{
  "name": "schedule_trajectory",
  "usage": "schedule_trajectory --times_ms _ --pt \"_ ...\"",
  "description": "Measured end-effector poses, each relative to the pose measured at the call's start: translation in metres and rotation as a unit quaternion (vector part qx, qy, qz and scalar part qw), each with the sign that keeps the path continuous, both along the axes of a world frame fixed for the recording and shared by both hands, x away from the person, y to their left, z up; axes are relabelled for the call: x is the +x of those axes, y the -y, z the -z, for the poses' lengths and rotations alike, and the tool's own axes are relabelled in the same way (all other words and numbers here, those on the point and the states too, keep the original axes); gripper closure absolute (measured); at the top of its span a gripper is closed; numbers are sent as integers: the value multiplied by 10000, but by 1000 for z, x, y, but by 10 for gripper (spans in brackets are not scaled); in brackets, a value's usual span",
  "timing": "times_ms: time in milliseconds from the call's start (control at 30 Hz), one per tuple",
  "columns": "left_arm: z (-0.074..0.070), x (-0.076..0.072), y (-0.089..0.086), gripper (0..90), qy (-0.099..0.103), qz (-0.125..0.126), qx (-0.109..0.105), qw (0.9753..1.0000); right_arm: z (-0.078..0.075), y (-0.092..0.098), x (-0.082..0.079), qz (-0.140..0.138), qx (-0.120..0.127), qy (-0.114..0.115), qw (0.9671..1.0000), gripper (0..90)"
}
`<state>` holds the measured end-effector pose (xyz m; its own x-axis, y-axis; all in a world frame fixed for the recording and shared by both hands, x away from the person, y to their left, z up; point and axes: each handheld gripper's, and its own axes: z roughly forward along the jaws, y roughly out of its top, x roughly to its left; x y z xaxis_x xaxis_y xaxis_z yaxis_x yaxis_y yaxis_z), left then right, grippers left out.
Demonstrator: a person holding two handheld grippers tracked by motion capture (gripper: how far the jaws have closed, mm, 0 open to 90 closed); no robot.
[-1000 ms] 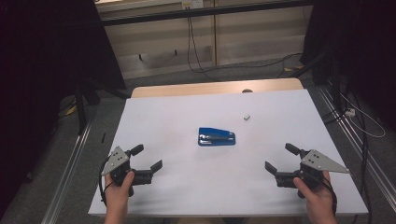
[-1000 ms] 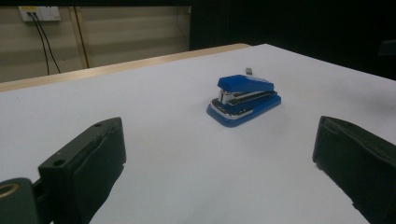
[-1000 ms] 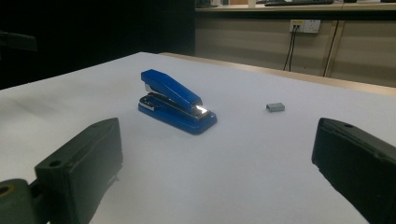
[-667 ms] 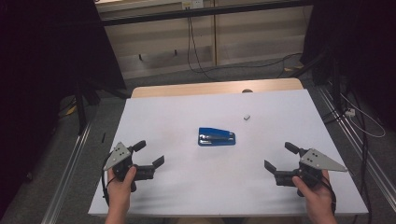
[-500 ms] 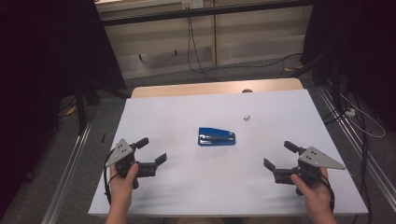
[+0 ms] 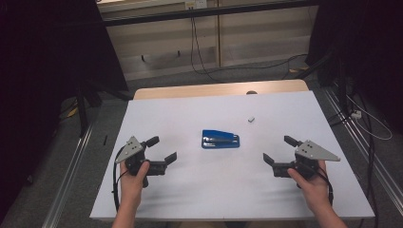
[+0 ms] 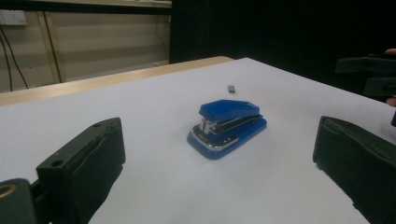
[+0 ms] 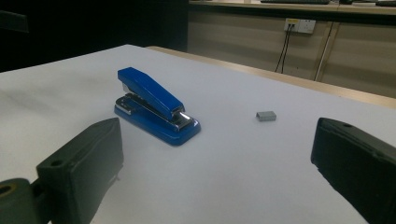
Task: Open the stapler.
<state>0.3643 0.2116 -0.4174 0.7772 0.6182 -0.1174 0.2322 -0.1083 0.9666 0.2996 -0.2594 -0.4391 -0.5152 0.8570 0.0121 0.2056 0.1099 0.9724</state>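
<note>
At the left of the white-covered table (image 6: 190,199), a hand holds the left gripper (image 6: 161,149), its black jaws spread wide and holding nothing. A glossy blue plastic stapler with a metal mouth (image 6: 220,139) lies flat near the table's middle, well apart from both grippers. A small grey block of staples (image 6: 251,119) sits beyond it, to the right. At the right, the right gripper (image 6: 279,150) also has wide, empty jaws.

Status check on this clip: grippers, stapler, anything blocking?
Left gripper open, right gripper open, both empty, apart from the blue stapler. Stapler flat mid-table, untouched. Small grey staple block lies beyond it, out of the way.
</note>
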Motion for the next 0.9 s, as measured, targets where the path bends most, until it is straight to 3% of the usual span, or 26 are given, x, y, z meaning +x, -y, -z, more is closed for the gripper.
schedule_trajectory --times_ms 367,900 --pt "2 24 24 28 -70 164 84 9998 -2 -19 17 -248 -151 23 9996 34" --pt "5 50 55 31 -244 424 122 9987 -4 -34 36 -304 -225 5 9993 66"
